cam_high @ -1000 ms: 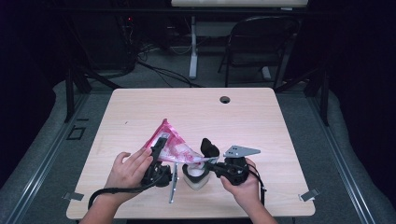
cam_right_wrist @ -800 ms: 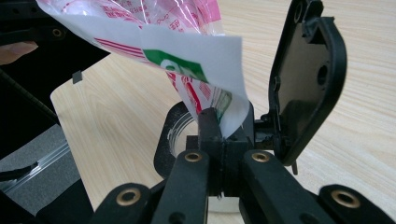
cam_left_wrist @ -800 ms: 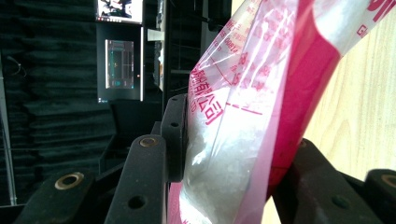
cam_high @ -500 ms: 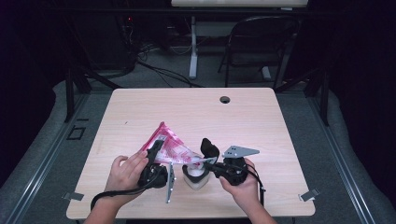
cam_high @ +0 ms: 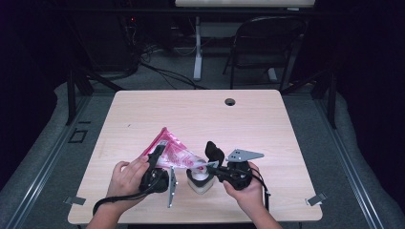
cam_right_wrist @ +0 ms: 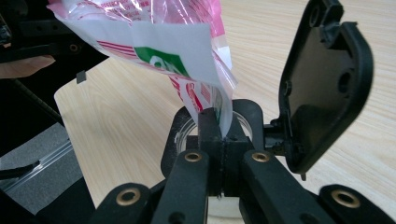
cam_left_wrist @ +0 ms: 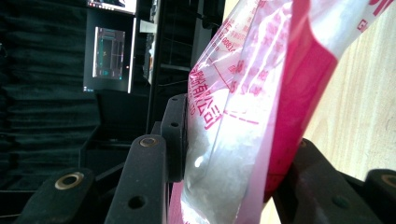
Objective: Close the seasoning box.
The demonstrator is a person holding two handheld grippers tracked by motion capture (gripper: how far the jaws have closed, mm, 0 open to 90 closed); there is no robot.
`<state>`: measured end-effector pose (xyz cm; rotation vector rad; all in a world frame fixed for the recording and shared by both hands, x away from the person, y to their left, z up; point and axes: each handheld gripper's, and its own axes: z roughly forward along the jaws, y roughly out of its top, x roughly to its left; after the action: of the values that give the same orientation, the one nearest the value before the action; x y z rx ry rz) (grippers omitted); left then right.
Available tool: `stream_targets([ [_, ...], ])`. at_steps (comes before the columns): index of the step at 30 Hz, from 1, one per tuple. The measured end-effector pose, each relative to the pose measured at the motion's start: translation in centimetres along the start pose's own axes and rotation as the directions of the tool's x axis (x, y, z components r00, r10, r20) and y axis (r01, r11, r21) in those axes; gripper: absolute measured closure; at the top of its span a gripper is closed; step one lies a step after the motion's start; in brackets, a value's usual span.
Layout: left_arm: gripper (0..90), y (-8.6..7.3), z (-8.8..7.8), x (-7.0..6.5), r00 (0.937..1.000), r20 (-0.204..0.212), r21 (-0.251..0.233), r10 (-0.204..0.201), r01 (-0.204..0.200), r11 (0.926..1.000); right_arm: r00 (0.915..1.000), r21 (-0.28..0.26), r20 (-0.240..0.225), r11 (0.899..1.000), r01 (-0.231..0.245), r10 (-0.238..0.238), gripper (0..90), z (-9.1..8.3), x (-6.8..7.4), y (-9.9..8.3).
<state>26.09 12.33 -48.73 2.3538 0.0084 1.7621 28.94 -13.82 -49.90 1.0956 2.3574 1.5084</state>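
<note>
A pink and clear plastic bag (cam_high: 171, 149) with white grains inside (cam_left_wrist: 243, 116) hangs tilted between both grippers. My left gripper (cam_high: 156, 160) is shut on the bag's upper part, its pads pressing the film from both sides (cam_left_wrist: 229, 154). My right gripper (cam_high: 208, 167) has its jaws shut on the bag's lower corner (cam_right_wrist: 219, 126), right over the mouth of a small clear jar (cam_high: 199, 180). The jar's rim (cam_right_wrist: 184, 130) sits just behind the fingertips. Its black flip lid (cam_right_wrist: 322, 84) stands open and upright (cam_high: 214, 150).
The wooden table (cam_high: 200, 119) has a round cable hole (cam_high: 230, 101) near its far edge. Behind the table stand a folding chair (cam_high: 265, 43) and a desk leg. Bare table lies to the far, left and right of the hands.
The left hand with the bag has shifted slightly left and toward the near edge. The right gripper and the jar have stayed put.
</note>
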Motion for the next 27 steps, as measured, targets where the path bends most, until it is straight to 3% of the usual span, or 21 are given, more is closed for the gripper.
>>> stream_targets([
  [20, 66.4, -0.8, 0.5, -0.8, 0.9974, 0.043, 0.008, -0.058, 0.058, 0.9983, 0.9997, -0.008, -0.022, 1.000, 0.012, -0.012, 90.0, 0.1, 0.4, 0.4],
  [27, 66.1, -1.0, 0.5, -0.7, 0.9920, 0.060, 0.002, -0.111, 0.111, 0.9938, 0.9995, -0.018, -0.032, 1.000, 0.009, -0.009, 90.0, 0.1, 0.4, 0.5],
])
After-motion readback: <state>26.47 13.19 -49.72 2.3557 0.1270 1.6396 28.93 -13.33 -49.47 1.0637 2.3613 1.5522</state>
